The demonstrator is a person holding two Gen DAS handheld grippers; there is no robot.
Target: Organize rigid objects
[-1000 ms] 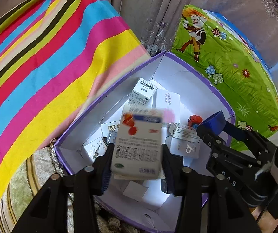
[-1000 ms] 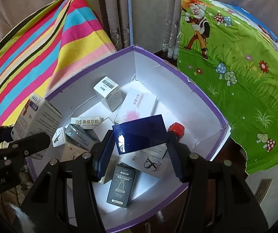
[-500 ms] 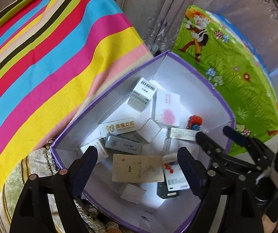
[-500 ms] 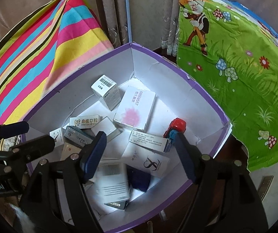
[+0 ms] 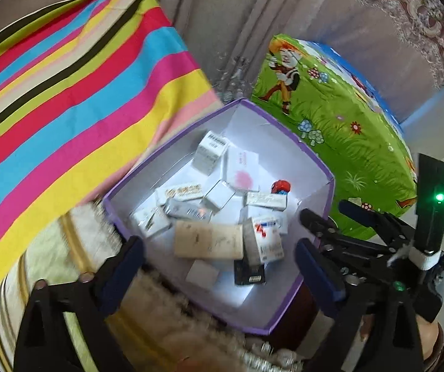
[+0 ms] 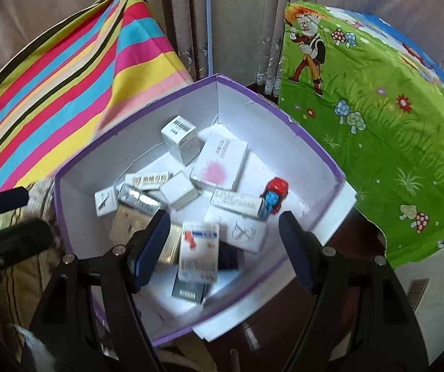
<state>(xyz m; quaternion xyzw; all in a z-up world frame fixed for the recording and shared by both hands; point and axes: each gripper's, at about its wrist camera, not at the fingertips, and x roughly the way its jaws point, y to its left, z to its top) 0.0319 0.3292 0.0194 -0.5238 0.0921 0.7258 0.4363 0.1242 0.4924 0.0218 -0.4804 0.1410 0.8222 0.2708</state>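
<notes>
A white box with a purple rim (image 5: 287, 142) (image 6: 284, 114) holds several small cartons. My left gripper (image 5: 219, 266) hovers over its near side, jaws opening wide, nothing between them. Below it lie a tan carton (image 5: 208, 243) and a white carton with red and blue print (image 5: 268, 238) (image 6: 198, 254). My right gripper (image 6: 222, 226) is open above that same carton and holds nothing. A dark blue carton (image 6: 229, 257) is mostly hidden under it. A red and blue toy (image 6: 273, 198) rests by the right wall.
A striped cloth (image 5: 67, 108) lies left of the box, a green cartoon cloth (image 5: 346, 130) to its right, and curtains (image 6: 237, 15) hang behind. A beige fringed cloth (image 5: 67, 248) is at the near left. Dark wood (image 6: 284, 319) shows under the box.
The left gripper let go of the white red-and-blue carton and the right let go of the dark blue one. Both cartons dropped into the box. Both grippers opened and drew back upward.
</notes>
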